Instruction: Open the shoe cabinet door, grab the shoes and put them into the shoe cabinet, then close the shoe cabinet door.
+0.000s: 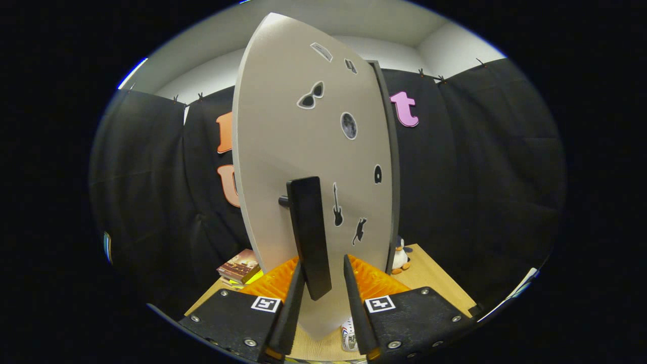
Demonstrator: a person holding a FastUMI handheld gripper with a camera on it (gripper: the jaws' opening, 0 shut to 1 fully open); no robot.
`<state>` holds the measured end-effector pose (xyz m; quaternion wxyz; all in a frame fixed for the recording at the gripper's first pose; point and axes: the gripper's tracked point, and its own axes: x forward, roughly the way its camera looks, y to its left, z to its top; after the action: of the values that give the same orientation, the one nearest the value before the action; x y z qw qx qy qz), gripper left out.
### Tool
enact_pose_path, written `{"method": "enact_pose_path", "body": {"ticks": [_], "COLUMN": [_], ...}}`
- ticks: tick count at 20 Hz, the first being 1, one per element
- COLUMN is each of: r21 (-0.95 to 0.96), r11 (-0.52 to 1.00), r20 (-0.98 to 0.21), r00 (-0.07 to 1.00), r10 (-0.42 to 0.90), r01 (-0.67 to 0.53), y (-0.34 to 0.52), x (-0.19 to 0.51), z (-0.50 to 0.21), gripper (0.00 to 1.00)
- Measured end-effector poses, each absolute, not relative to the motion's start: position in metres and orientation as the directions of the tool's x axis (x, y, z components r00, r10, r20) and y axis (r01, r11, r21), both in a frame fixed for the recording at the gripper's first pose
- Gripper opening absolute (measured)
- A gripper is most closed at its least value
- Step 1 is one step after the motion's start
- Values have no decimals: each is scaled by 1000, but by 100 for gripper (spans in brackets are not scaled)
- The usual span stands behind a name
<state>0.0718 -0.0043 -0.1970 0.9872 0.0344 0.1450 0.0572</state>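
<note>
We see the tool [323,275] close up against the shoe cabinet door [283,131]. The door is a pale grey panel, seen at an angle, with its near edge on our left and a dark edge strip on its far side. Small black stickers [349,125] dot its face: sunglasses, a round moon-like disc, a guitar, a small animal shape and a few others.

A dark upright bar handle [309,232] stands off the door face on a short peg. The lower end of the handle sits between the two fingers [292,308] of the tool. The fingers are parted, with a visible gap on each side of the handle, most clearly on the right one; we see neither finger pressing on it, so the tool grips nothing.

Below the door, between the fingers, a shoe [349,336] with a white toe shows partly on the wooden counter [429,275]. We cannot make out more of it.

Beyond the door on the right, a small penguin toy [401,257] stands on the counter just beside the door's dark edge. On the left, a stack of books [240,268] lies on the counter near the door's near edge. Black cloth hangs behind everything as the booth wall.
</note>
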Motion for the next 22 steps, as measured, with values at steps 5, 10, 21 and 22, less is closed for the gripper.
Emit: {"method": "enact_pose_path", "body": {"ticks": [5, 10, 21, 22], "r21": [18, -18, 30, 31], "r11": [998, 984, 912, 911], "r20": [-304, -285, -255, -248], "r00": [951, 942, 885, 886], "r10": [-53, -177, -388, -392], "r01": [62, 179, 409, 412], "y": [-35, -88, -177, -175], "x": [61, 51, -6, -10], "z": [-195, -193, -197, -196], "gripper": [50, 39, 32, 32]}}
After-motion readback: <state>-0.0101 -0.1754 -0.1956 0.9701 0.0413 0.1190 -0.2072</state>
